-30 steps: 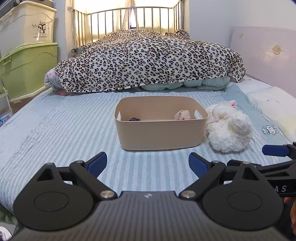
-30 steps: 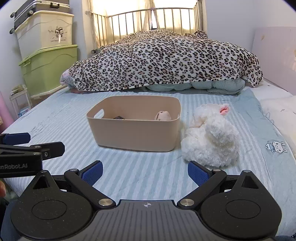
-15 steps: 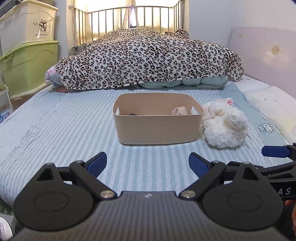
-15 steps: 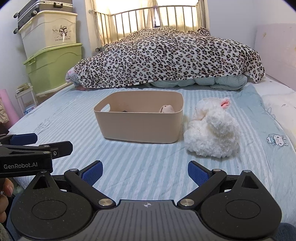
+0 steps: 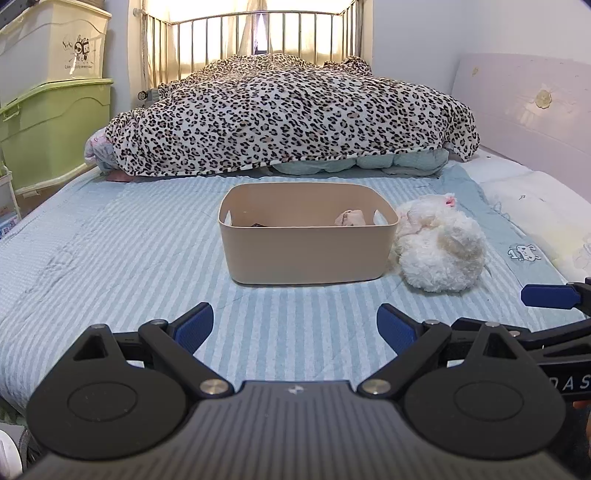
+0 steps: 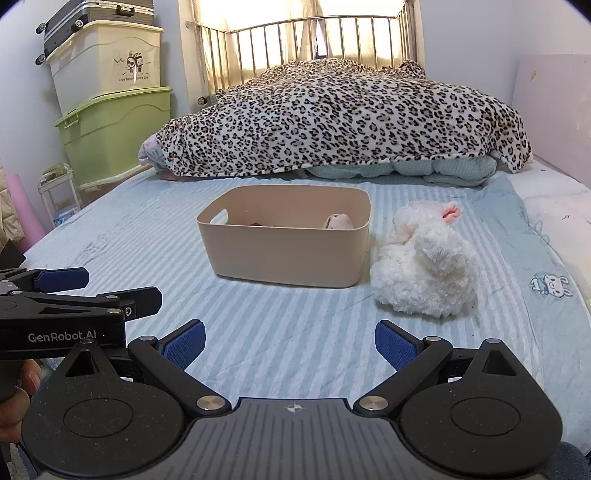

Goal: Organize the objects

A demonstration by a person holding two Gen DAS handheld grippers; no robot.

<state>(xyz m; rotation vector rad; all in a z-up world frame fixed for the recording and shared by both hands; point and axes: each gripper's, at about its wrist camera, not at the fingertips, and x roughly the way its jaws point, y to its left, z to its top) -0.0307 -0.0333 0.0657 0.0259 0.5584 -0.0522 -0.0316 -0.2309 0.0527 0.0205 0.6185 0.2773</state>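
A beige plastic bin (image 5: 308, 254) (image 6: 284, 254) stands on the striped bed. Inside it lie a small pale soft item (image 5: 350, 218) (image 6: 338, 222) and a dark item (image 5: 258, 224), mostly hidden by the wall. A white plush toy (image 5: 439, 251) (image 6: 424, 273) lies on the bed touching the bin's right side. My left gripper (image 5: 295, 326) is open and empty, low over the bed's near edge, short of the bin. My right gripper (image 6: 290, 345) is open and empty, beside it to the right.
A leopard-print blanket (image 5: 288, 118) heaps across the far bed before a metal rail (image 5: 258, 33). Green and cream storage boxes (image 6: 114, 129) stack at the left, a suitcase on top. A headboard (image 5: 524, 110) and white pillow (image 5: 546, 206) lie at the right.
Both grippers have drawn back from the bin and the views have tilted up slightly. Both stay open and empty. The bin and plush toy have not moved.
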